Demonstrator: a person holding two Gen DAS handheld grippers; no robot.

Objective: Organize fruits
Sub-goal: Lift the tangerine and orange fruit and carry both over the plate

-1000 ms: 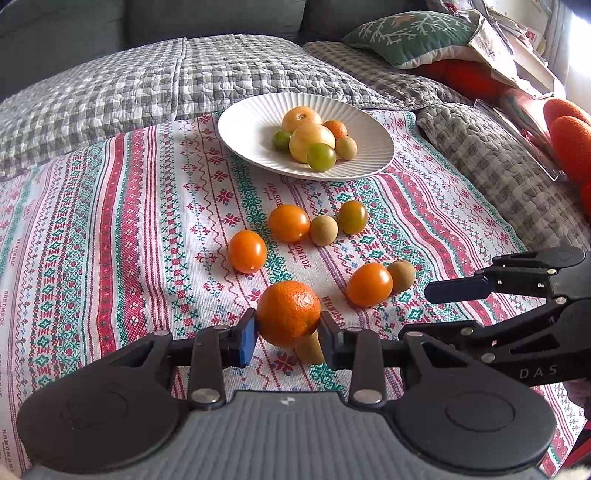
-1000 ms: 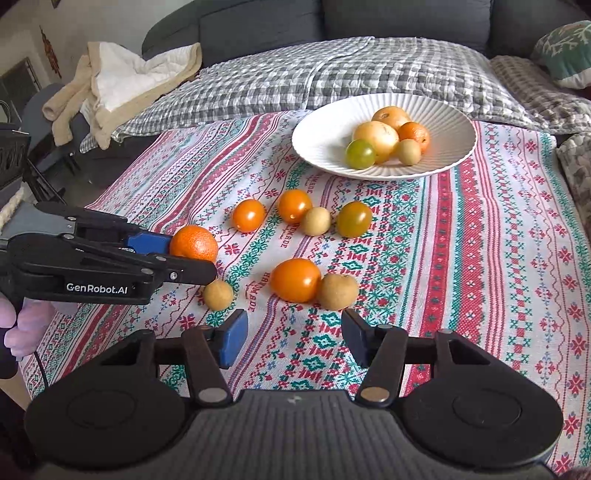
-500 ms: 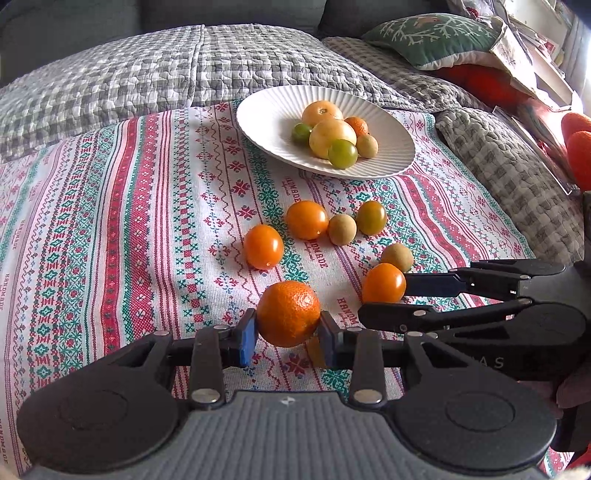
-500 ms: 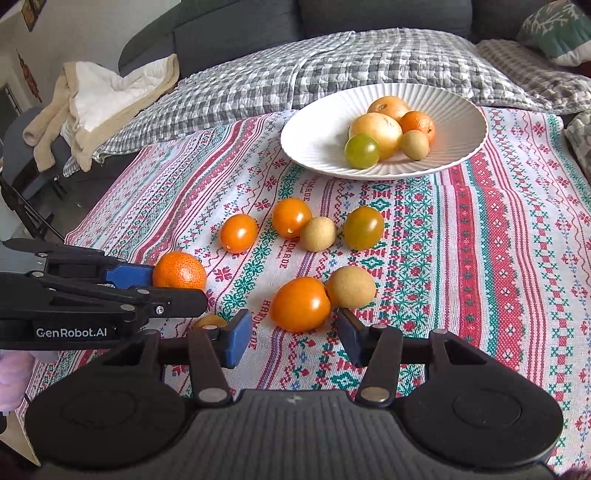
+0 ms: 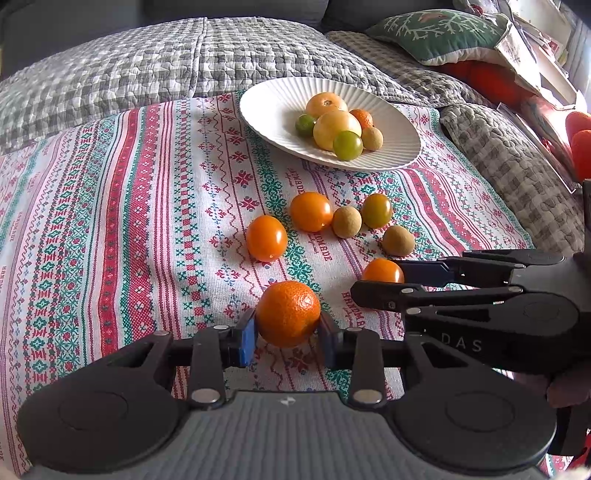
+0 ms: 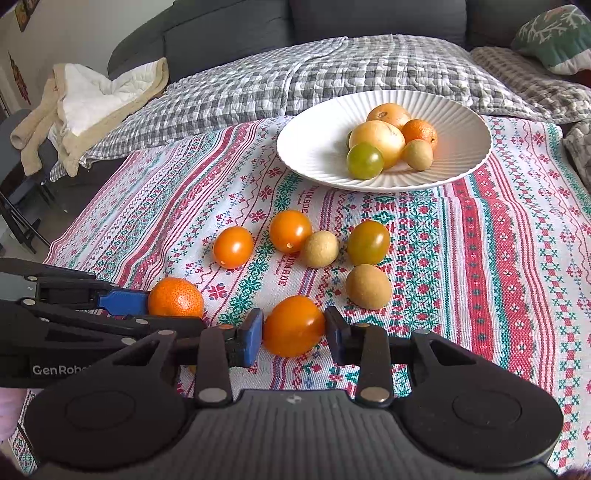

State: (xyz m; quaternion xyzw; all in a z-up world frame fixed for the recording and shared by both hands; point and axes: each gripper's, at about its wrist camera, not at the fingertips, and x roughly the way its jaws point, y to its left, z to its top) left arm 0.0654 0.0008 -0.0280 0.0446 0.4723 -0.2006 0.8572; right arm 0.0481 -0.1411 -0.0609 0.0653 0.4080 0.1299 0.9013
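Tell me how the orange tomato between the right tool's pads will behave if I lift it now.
The tomato looks glossy and smooth, so it may slip in the right tool. Its thin skin probably bruises or splits under a hard squeeze. Being round, it would likely roll across the cloth toward the brown fruit if dropped.

In the left wrist view, the right tool [image 5: 376, 280] covers the near side of an orange tomato [image 5: 382, 269], and whether its pads touch the fruit cannot be told there. The green pillow [image 5: 439, 31] is cut by the top edge. In the right wrist view, the left tool [image 6: 166, 306] hides the underside of the mandarin [image 6: 175, 297]. A small yellow patch [image 6: 192, 368] shows below that tool, too little to identify. 1 green fruit [image 6: 349, 139] on the plate [image 6: 314, 155] is almost wholly hidden behind others.
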